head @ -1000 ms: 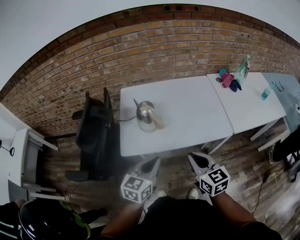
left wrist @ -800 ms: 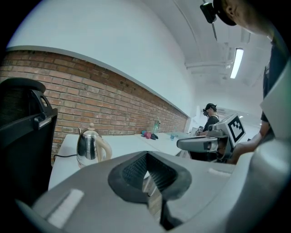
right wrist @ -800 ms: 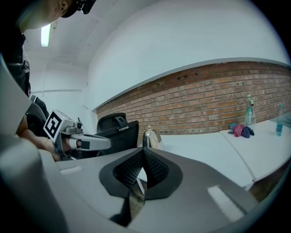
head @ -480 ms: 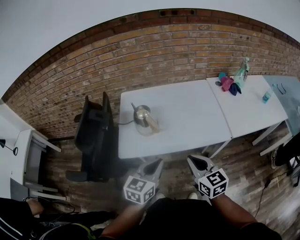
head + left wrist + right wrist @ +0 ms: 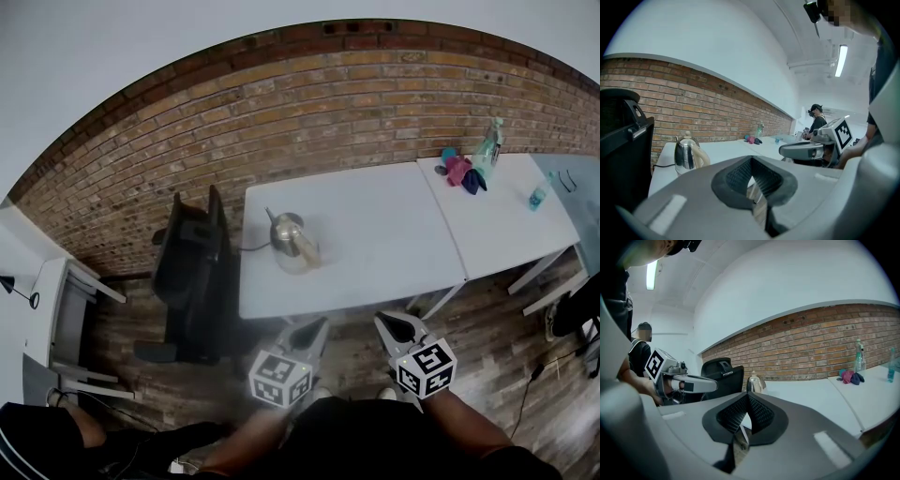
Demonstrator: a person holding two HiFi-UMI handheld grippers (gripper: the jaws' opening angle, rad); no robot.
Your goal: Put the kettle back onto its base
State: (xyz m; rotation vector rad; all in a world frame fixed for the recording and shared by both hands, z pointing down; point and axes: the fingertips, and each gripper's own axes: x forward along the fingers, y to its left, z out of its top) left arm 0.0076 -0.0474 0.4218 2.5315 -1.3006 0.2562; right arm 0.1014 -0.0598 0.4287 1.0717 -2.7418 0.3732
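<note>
Kettle of polished steel (image 5: 292,242), pale-handled, stands by the white table's (image 5: 375,225) left edge, where its cord (image 5: 249,247) reaches, apparently on its base. My left claw (image 5: 310,329) and right claw (image 5: 391,325) hang short of the near edge, pressed together, carrying nothing.

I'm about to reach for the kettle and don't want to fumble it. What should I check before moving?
1. Shiny steel kettle upright on white table: ok.
2. Kettle already seated on a base: cannot tell.
3. Left gripper jaws open: not ok, shut, empty.
4. Right gripper jaws open: not ok, shut, empty.
5. Grippers at kettle: not ok, both short of the table.
</note>
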